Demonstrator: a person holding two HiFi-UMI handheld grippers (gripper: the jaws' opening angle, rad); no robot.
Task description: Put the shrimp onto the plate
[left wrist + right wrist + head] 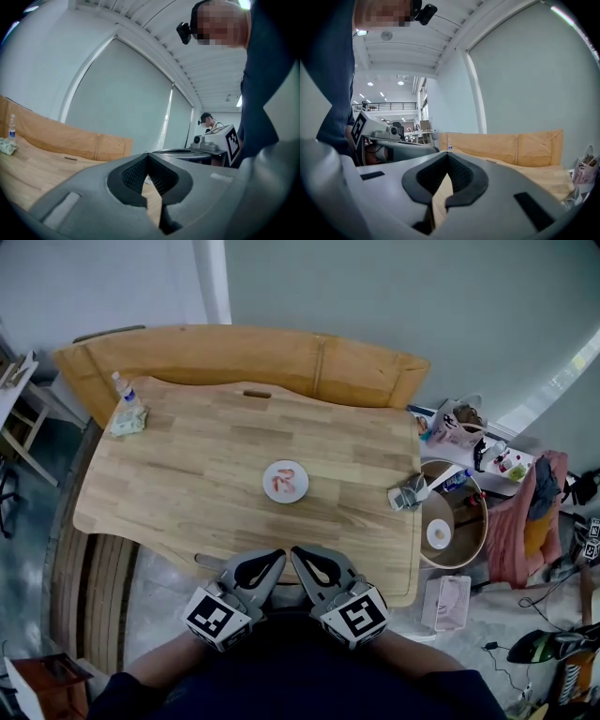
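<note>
The wooden table (187, 474) filled most of the head view, its top bare apart from a few small things. Both grippers sat low at its near edge, close to the person's body and well apart from the dish, which reads as a resting pose and not a reach. The left gripper (278, 558) and the right gripper (299, 553) leaned toward each other with their tips nearly meeting. Each gripper's own view showed its dark ribbed pads brought together at the tip with nothing between them, so both were closed and empty.

The small white plate (304, 486) stood near the middle of the table, easy to reach from either side. The shrimp (281, 483) lay on it as pinkish-orange curls against the white, too small to count surely. By that, the job looked done. A water bottle (122, 387) stood far off at the back left corner, clear of the work.
</note>
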